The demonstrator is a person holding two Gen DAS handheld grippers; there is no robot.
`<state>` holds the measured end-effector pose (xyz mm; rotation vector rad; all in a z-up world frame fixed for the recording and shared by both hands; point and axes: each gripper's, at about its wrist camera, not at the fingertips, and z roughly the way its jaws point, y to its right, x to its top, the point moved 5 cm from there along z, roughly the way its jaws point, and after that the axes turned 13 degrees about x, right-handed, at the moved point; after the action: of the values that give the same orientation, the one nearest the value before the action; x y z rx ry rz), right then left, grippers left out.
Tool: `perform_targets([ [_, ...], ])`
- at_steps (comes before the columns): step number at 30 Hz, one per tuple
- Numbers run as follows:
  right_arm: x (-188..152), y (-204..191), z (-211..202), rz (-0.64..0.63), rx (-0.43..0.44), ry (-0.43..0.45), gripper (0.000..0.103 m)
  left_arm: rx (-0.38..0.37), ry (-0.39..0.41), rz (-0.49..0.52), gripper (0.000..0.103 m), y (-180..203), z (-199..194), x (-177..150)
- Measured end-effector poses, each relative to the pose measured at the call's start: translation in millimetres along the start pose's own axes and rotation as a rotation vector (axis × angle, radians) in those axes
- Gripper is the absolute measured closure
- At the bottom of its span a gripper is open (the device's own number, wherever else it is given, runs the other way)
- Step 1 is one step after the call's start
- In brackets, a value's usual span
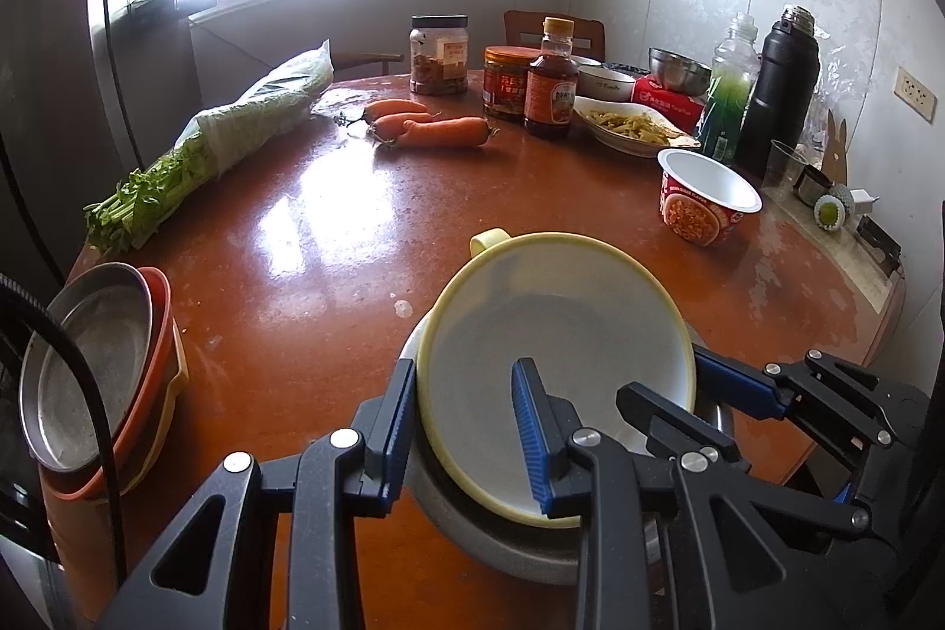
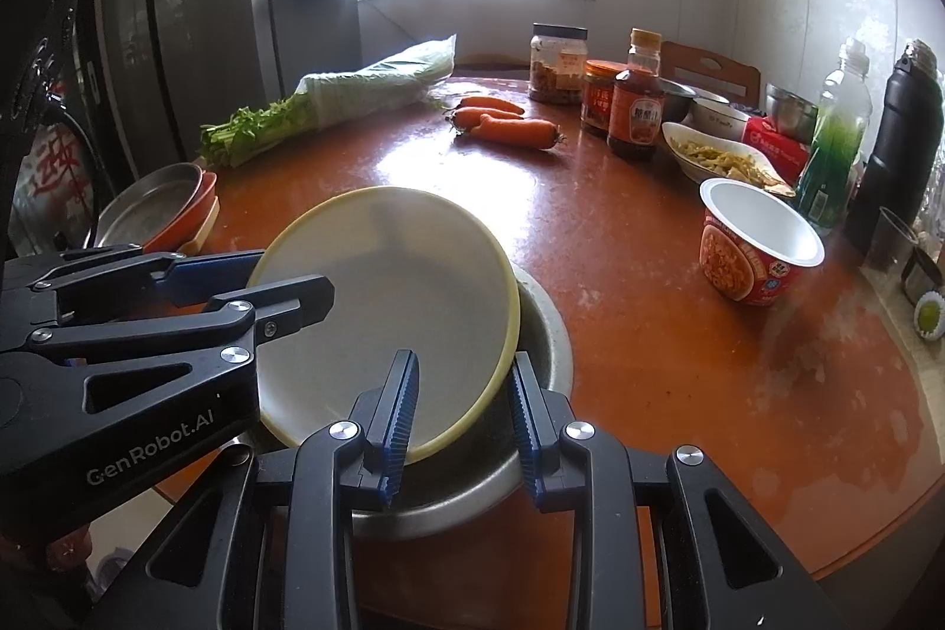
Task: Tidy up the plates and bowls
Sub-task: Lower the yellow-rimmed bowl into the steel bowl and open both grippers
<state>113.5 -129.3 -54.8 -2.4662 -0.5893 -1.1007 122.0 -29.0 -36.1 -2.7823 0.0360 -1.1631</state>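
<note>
A pale yellow-rimmed plate [image 1: 549, 352] rests tilted in a steel bowl [image 1: 502, 541] at the table's near edge. My left gripper [image 1: 466, 411] is open with its fingers astride the plate's left rim. My right gripper [image 2: 466, 405] is open too, one finger over the plate [image 2: 390, 299] and one outside it, above the steel bowl [image 2: 549, 335]. Each gripper shows in the other's view. A stack of a steel plate [image 1: 88, 364] on orange and yellow dishes [image 1: 159, 335] stands at the left edge.
On the round red-brown table [image 1: 331, 240] lie bagged greens [image 1: 236, 128] and carrots [image 1: 437, 131]. Jars, a sauce bottle [image 1: 552, 81], a dish of food [image 1: 632, 125], a noodle cup [image 1: 706, 196] and a black flask [image 1: 779, 87] crowd the far right.
</note>
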Motion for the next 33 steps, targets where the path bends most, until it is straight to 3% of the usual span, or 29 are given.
perform_targets([
  [26,3.4,5.2,-9.2,0.032,0.002,0.018,0.071,-0.013,0.021,-0.009,0.070,-7.1,-9.6,0.4],
  [33,4.1,6.6,-13.9,0.044,0.010,0.031,0.070,-0.010,0.042,-0.006,0.061,-6.3,-18.9,3.2],
])
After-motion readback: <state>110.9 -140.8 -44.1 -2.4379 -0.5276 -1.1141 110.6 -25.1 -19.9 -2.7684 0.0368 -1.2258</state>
